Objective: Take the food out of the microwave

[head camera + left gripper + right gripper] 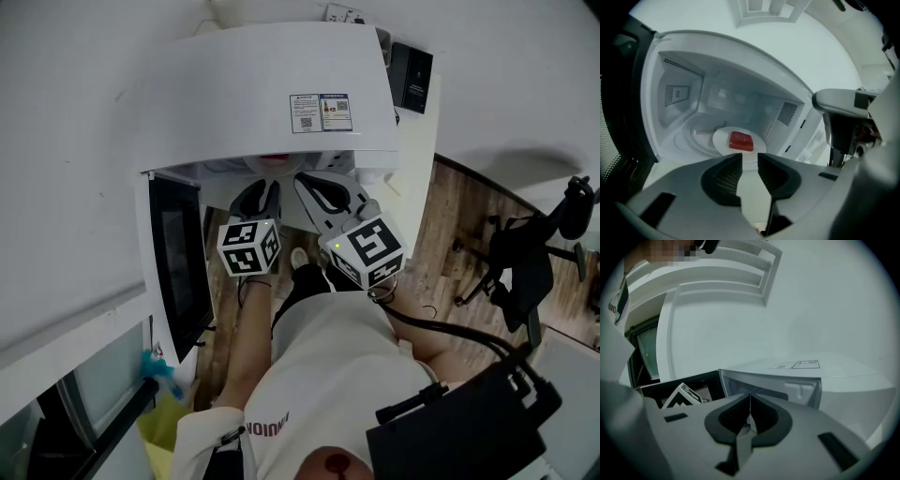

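The white microwave point(262, 94) stands with its door point(178, 253) swung open to the left. In the left gripper view a red block of food point(741, 141) lies on a white plate point(723, 140) on the turntable inside the cavity. My left gripper point(750, 157) sits just outside the opening, in front of the plate. Its jaws stand apart with nothing between them. My right gripper point(749, 397) is shut on nothing and hovers beside the left one at the microwave's point(811, 376) front, level with its top edge. In the head view both grippers, left point(262, 192) and right point(323, 187), point into the opening.
The open door point(679, 385) stands to the left of the grippers. A black box point(411, 77) sits on the counter right of the microwave. A black office chair point(525, 253) stands on the wooden floor at the right. A dark case point(459, 422) hangs at the person's right side.
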`<state>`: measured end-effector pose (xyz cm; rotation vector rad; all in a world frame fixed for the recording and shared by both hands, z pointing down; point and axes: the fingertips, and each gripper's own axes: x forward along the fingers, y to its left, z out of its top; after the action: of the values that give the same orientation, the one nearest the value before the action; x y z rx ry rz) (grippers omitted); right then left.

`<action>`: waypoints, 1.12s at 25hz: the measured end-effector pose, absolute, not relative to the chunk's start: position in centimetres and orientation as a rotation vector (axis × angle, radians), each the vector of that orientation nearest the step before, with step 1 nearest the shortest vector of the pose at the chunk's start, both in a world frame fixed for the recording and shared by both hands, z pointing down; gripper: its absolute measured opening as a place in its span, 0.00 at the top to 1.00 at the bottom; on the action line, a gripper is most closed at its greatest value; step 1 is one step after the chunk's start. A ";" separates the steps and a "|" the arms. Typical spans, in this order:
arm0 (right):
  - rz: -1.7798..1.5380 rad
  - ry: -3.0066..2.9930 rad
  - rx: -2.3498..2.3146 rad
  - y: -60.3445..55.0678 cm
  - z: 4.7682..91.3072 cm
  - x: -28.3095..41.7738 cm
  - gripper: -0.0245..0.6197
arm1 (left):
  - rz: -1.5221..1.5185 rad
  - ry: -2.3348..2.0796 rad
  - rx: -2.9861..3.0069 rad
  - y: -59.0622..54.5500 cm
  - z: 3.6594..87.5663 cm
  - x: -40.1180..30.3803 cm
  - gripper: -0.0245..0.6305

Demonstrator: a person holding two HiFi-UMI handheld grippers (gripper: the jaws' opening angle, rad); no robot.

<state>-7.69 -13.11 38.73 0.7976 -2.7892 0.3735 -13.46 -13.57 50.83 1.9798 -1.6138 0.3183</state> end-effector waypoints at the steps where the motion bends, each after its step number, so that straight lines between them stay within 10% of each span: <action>1: 0.373 -2.788 0.796 -13.1 38.8 -7.8 0.93 | 0.317 -1.608 1.975 -13.6 51.0 -13.5 0.81; 28: 0.380 -2.750 0.829 -14.1 39.5 -7.9 0.93 | 0.038 -1.423 1.736 -15.0 54.3 -13.5 0.77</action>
<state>-7.88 -14.15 39.54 0.8286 -2.7498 0.3805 -13.46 -15.04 54.31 1.7359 -1.4229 0.0380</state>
